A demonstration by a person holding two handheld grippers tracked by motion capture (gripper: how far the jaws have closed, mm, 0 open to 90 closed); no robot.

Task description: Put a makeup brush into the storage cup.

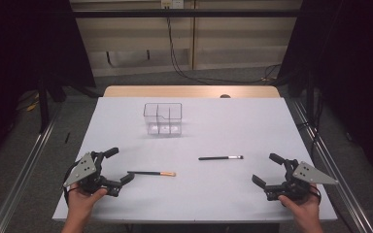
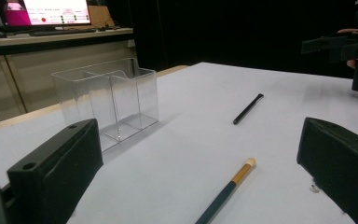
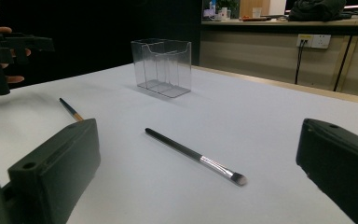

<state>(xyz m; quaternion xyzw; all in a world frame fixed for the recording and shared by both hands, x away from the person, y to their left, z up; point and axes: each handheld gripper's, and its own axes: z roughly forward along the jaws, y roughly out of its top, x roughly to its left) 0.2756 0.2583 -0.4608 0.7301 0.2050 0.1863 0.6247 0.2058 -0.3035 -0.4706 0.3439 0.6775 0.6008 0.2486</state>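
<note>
Both grippers rest low on the table, jaws apart and empty. The left gripper point(image 1: 115, 169) has the orange-tipped brush point(image 1: 151, 173) lying at its 3 o'clock, handle end just beside its jaws, long axis left to right. The silver brush point(image 1: 221, 158) lies parallel, nearer the right gripper point(image 1: 267, 170), at its 10 o'clock; the clear box point(image 1: 163, 119) stands at 12, well apart.

Black grippers point(image 1: 116, 167) with blocky black fingers point(image 2: 56, 175) carry grey three-cornered, hole-dotted plates point(image 1: 81, 169).
</note>
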